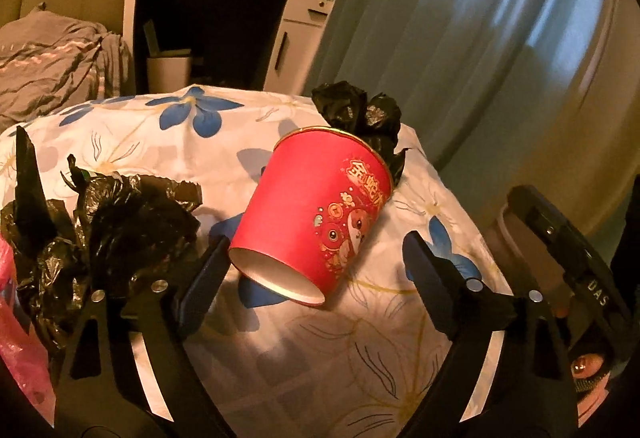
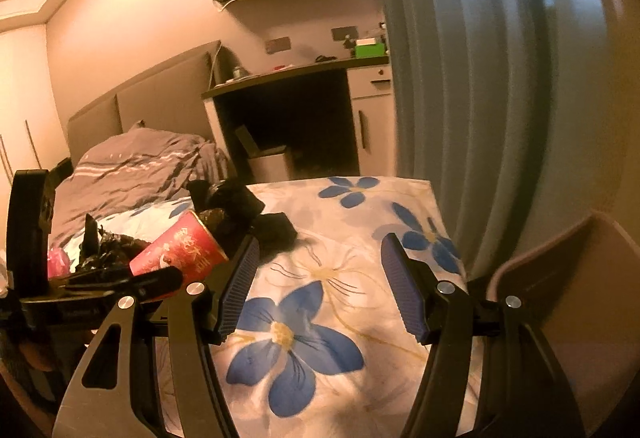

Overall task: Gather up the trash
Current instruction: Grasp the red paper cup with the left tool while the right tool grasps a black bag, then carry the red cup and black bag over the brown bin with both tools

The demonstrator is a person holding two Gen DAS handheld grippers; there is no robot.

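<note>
Red cup [image 1: 316, 214] lies tipped between the spread left tool [image 1: 316, 258], untouched; right tool [image 2: 316, 278] gapes empty; black bags [image 1: 108, 222] partly hidden.

Both black grippers — left gripper [image 1: 316, 258], right gripper [image 2: 316, 280] — carry silver screws.

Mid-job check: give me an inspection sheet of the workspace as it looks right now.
Surface: floral cloth covering the table.
Job's things: red paper cup on its side; crumpled black bag to its left; another black bag behind it.
Clutter: pink plastic at the left edge.
Grippers: left gripper open around the cup's base; right gripper open, empty.
Cables: nothing seen.
Surroundings: bed, desk, curtain.
</note>
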